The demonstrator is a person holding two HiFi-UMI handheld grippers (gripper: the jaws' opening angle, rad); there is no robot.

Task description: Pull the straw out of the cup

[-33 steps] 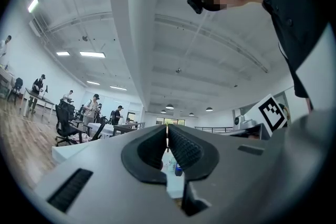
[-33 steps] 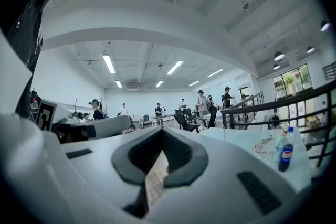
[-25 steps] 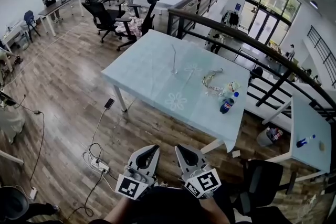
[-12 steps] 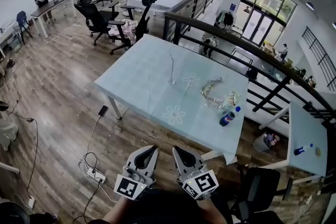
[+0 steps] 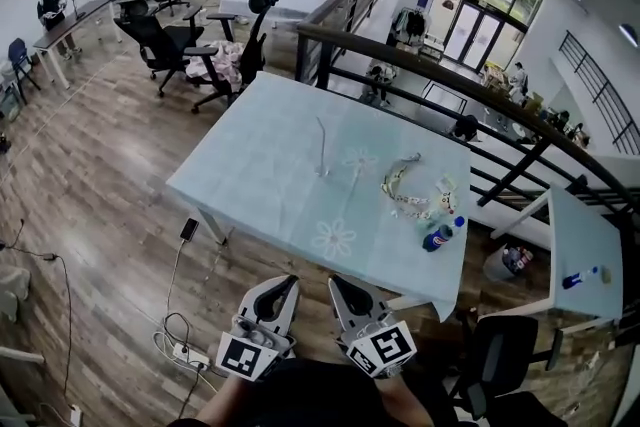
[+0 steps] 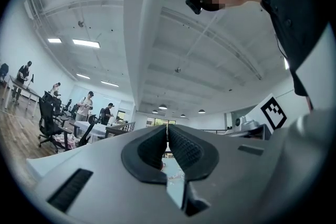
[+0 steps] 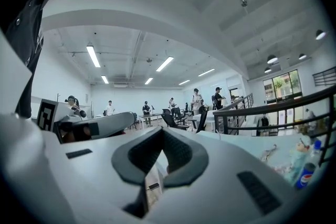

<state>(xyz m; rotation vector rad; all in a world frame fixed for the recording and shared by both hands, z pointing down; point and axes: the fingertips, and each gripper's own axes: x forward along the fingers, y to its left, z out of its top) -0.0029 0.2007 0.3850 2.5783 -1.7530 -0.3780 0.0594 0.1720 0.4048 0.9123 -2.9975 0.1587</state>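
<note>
Both tools sit at 6 o'clock in the head view, well short of the table. The left gripper (image 5: 291,281) has its dark ribbed pads pressed together with nothing between them, as its own view confirms. The right gripper (image 5: 336,283) is likewise closed and empty. Each carries a cube with a black-and-white square marker; these bear patterns, not letters.

The thin pale straw (image 5: 321,145) stands nearly upright at 12 o'clock from the grippers, near the middle of the rectangular table covered in pale blue cloth with white flower prints (image 5: 250,165). Its lower end sits in a small clear cup (image 5: 323,173), which is barely made out.

At 4 o'clock from the straw, near the table's edge, a dark blue plastic bottle with a blue cap (image 5: 437,237) lies tilted. It wears a red, white and blue label, but the lettering is too small to read in any view. Between the straw and the bottle lies a looped pale string of small ornaments (image 5: 405,190).

On the wooden floor at 8 o'clock from the table lie a dark flat phone (image 5: 188,230) and a white power strip with cables (image 5: 180,352).
</note>
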